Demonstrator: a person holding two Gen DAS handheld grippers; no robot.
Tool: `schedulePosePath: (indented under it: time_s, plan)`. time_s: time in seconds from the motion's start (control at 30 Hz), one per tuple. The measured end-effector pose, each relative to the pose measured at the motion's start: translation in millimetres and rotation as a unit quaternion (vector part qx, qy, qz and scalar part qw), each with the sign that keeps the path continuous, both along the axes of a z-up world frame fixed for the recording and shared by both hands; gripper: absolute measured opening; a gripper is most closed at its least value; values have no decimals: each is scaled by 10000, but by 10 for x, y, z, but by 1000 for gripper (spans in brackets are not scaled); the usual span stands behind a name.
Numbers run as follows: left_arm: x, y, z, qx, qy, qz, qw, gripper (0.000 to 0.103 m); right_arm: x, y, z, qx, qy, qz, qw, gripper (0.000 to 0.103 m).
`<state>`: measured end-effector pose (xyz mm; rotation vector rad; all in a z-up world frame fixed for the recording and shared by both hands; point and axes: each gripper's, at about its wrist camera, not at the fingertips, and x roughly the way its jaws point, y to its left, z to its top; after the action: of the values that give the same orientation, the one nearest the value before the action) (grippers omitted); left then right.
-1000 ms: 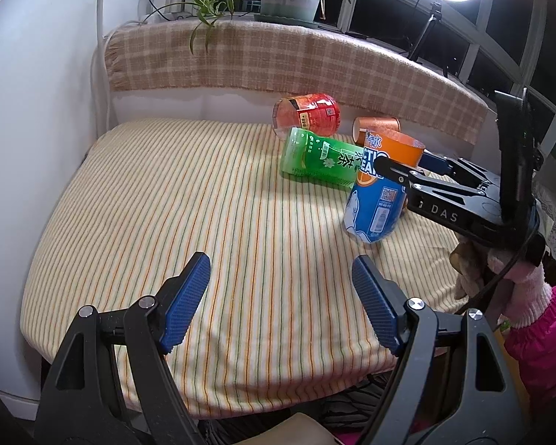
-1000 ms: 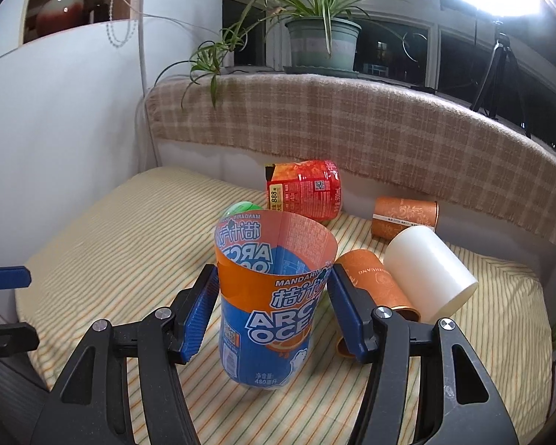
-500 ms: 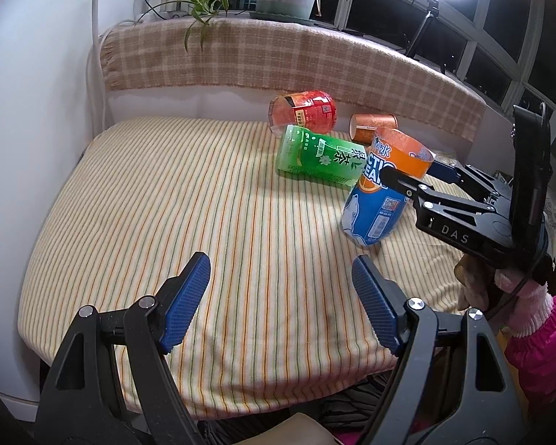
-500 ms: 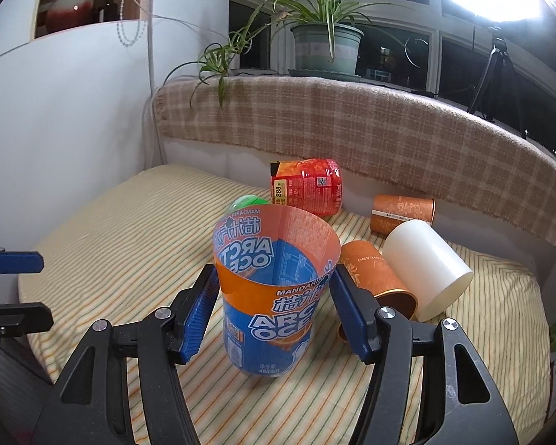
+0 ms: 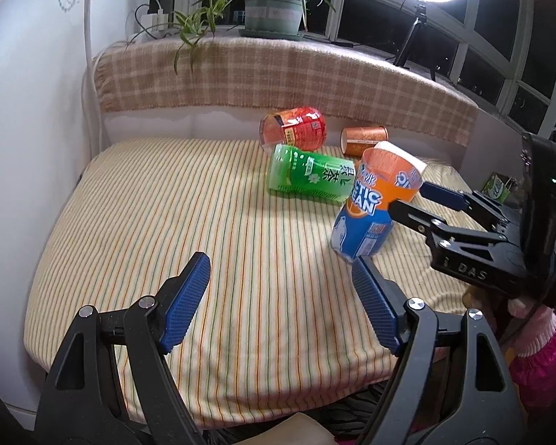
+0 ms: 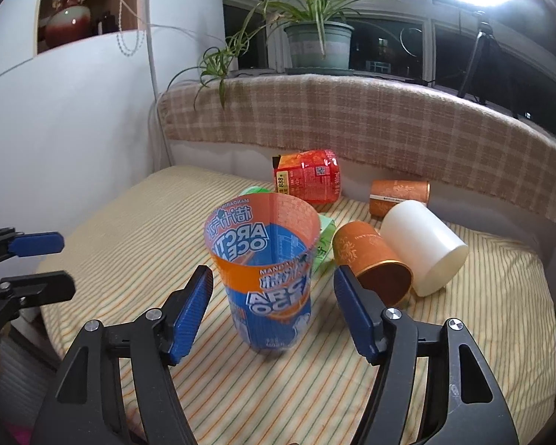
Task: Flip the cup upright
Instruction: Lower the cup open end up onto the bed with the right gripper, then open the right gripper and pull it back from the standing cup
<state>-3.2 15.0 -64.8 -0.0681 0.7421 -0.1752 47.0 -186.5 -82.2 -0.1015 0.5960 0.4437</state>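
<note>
An orange and blue Arctic Ocean cup (image 6: 267,278) stands mouth up on the striped cloth (image 6: 137,222), leaning slightly. It also shows in the left wrist view (image 5: 374,204). My right gripper (image 6: 272,311) is open, its blue pads a little apart from the cup on both sides; it shows in the left wrist view (image 5: 408,198) too. My left gripper (image 5: 281,300) is open and empty over the cloth (image 5: 148,204), near its front edge, left of the cup.
A green cup (image 5: 309,176), a red cup (image 5: 294,128) and a small orange cup (image 5: 363,140) lie on their sides behind. A second orange cup (image 6: 372,263) and a white cup (image 6: 422,246) lie right of the standing cup. A plaid-covered ledge (image 6: 352,118) bounds the back.
My right gripper has opened and let go of the Arctic Ocean cup, which now rests on the cloth. The left gripper has stayed open and drifted slightly.
</note>
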Motion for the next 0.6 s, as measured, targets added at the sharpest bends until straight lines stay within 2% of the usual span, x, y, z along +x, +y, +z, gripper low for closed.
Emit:
schedulePosePath:
  time_s: [0.27, 0.33, 0.6]
  plan:
    - [-3, -112, 147, 54, -379, -39, 9993, 81, -225, -207, 119, 260, 77, -346, 9990, 68]
    - [-7, -140, 179, 75, -462, -38, 9989, 81, -266, -258, 140, 303, 76, -449, 9985, 72]
    - [-51, -254, 306, 149, -896, -71, 9958, 89, -411, -486, 236, 350, -21, -1061, 9937, 77]
